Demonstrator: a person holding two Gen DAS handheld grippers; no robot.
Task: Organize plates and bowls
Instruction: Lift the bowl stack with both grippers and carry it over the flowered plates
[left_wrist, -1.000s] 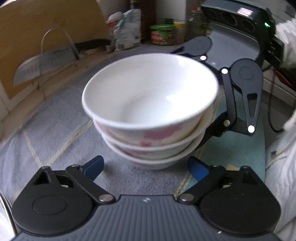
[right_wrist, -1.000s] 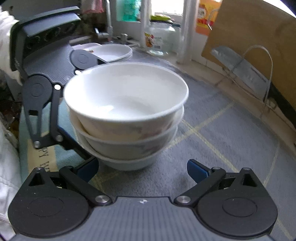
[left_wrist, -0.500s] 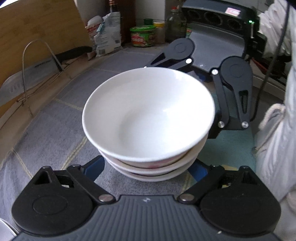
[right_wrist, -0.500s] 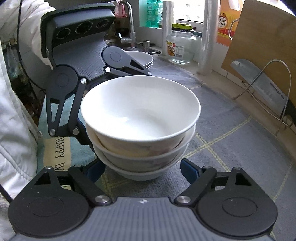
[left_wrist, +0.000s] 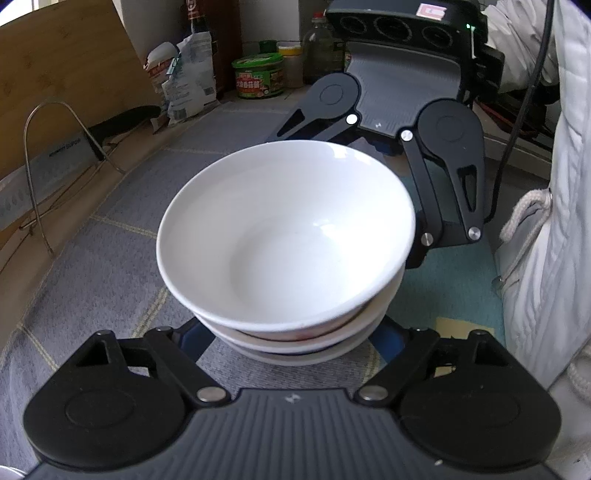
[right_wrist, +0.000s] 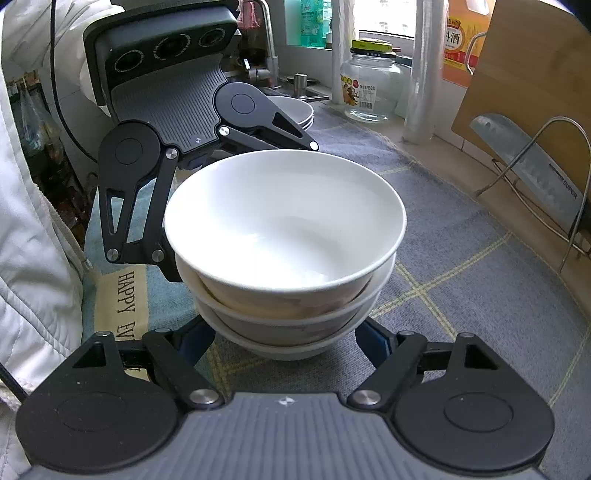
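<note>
Closing in from opposite sides: left gripper (left_wrist: 295, 341) and right gripper (right_wrist: 286, 338) both clamp lowest bowl of bowl stack (left_wrist: 286, 236), frame centre, on grey mat (right_wrist: 480, 280). Left jaws just closing. Two-sided hold likely keeps stack level for lift. Plates (right_wrist: 295, 110) upper centre.

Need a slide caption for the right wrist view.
Two hand-held grippers flank a stack of three white bowls on a grey cloth.

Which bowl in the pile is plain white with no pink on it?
The top bowl of the stack: plain white. The bowl beneath it shows pink marks just under the top one's rim.
</note>
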